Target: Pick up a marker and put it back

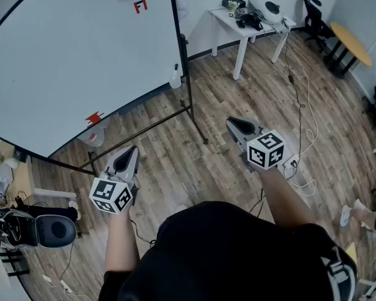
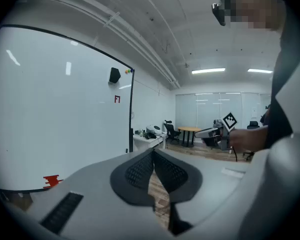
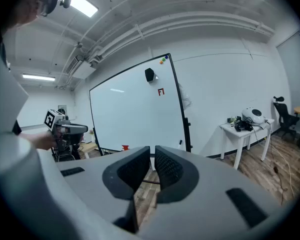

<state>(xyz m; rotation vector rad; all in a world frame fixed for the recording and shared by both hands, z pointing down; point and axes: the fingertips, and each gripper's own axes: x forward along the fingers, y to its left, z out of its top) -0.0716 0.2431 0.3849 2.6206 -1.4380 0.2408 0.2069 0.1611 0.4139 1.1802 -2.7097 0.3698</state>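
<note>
- Left tool (image 1: 134,148) and right tool (image 1: 229,121) are both held over the wooden floor (image 1: 194,162). The marker (image 1: 175,74), white with a dark cap, stands well ahead of them at the lower right edge of the whiteboard (image 1: 81,61), touched by neither.
- Left tool: jaw tips meet, nothing between them.
- Right tool: pads parallel with a slim gap, empty.
- Only the head view shows the tabletop (image 1: 238,25) with its clutter from above, and the red mark (image 1: 94,117) near the board's lower edge.
- Each gripper view shows the other tool off to one side.
</note>
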